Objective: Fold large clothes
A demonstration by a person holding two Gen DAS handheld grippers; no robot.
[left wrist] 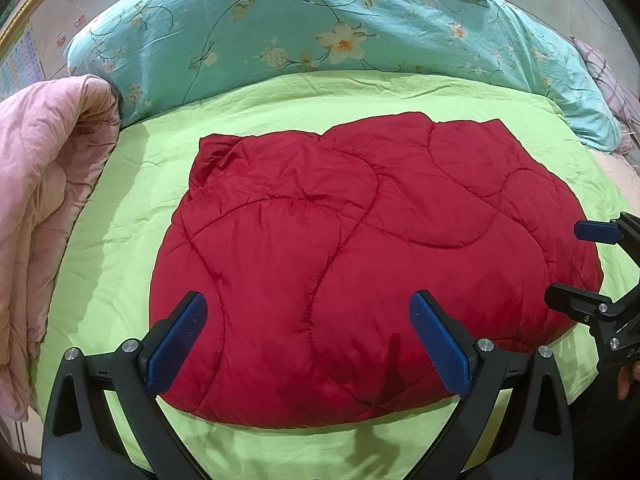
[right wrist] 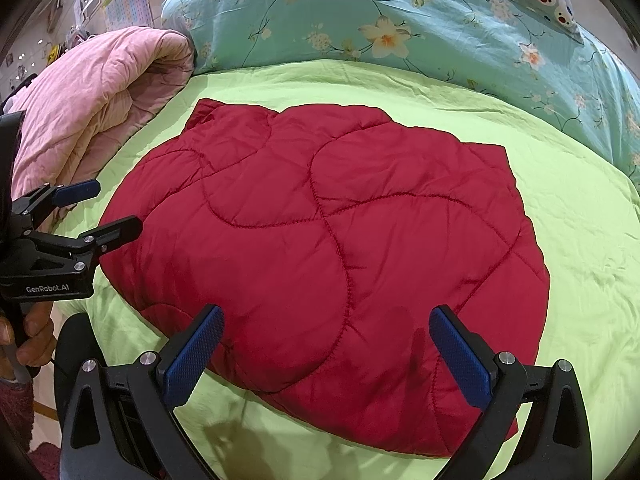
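A red quilted garment (left wrist: 360, 232) lies folded into a compact block on the green sheet (left wrist: 132, 208); it also shows in the right wrist view (right wrist: 320, 248). My left gripper (left wrist: 308, 336) is open and empty, held above the garment's near edge. My right gripper (right wrist: 326, 350) is open and empty, also above the near edge. The right gripper shows at the right edge of the left wrist view (left wrist: 576, 264). The left gripper shows at the left edge of the right wrist view (right wrist: 116, 208). Neither touches the cloth.
A folded pink quilt (left wrist: 44, 200) lies along the left of the bed, also in the right wrist view (right wrist: 96, 100). A teal floral duvet (left wrist: 304, 24) is bunched across the back. The green sheet (right wrist: 580, 240) spreads around the garment.
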